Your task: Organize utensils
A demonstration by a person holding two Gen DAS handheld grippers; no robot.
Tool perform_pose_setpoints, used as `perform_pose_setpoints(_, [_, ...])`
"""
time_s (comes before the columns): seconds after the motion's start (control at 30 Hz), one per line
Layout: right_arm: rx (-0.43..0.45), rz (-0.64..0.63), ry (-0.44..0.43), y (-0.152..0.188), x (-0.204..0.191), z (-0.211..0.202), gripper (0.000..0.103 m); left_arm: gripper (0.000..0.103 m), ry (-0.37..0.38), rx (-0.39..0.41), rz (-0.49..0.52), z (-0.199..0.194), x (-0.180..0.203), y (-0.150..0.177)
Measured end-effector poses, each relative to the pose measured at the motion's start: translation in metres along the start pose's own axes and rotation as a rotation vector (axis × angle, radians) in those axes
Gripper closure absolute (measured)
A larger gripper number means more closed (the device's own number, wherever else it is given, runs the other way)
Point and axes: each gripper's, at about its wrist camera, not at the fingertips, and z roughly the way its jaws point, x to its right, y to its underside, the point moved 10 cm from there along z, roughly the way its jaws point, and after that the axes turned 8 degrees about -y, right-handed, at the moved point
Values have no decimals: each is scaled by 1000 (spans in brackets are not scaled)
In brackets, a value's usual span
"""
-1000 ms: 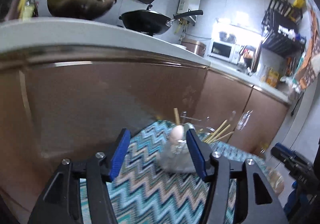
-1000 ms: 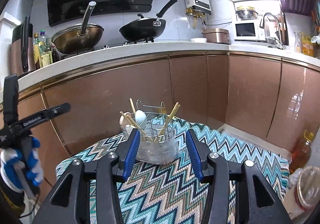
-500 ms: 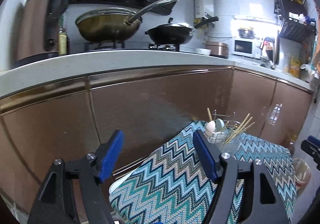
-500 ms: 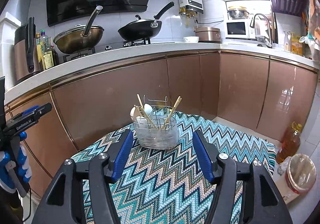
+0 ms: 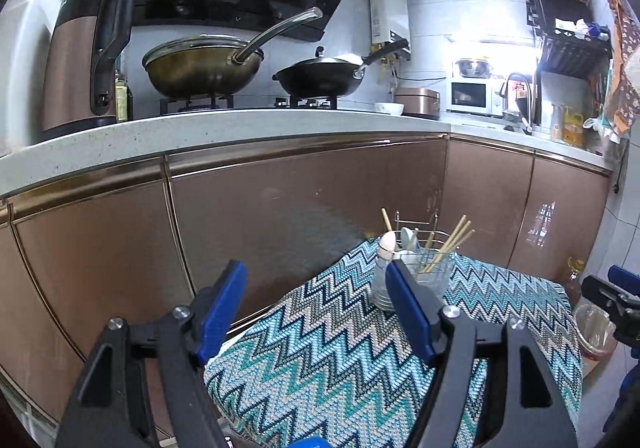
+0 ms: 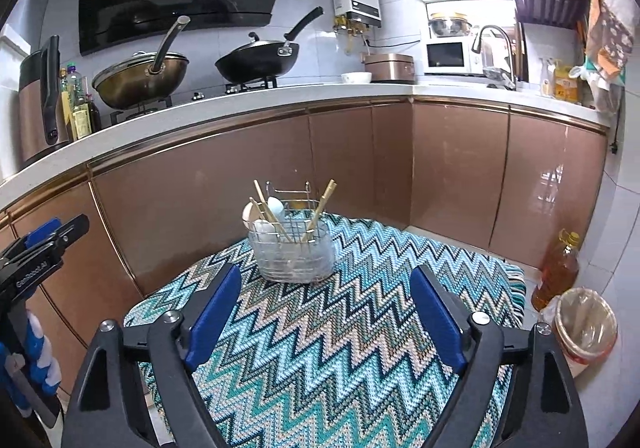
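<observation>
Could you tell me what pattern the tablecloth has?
Teal, white and black zigzag tablecloth; clearest from the right wrist.

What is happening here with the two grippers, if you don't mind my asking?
Neither is holding anything. The left gripper and right gripper both hover open above the teal zigzag-patterned cloth; the right's jaws have just been opening. The wire utensil basket stands untouched, already holding wooden chopsticks and white spoons.

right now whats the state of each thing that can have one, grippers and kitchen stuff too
left gripper: open, empty
right gripper: open, empty, jaws just widened
wire caddy: upright on the zigzag cloth, loaded with chopsticks and spoons
bronze wok: lid on
cabinet doors: shut
oil bottle: upright, capped
bin: bag-lined
</observation>
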Motion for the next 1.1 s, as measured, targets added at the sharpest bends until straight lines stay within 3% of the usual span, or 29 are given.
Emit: perform_pose_setpoints(1.1, [-16,-36,78,18,6,-5,10,32,6,27,36,-13,14,4])
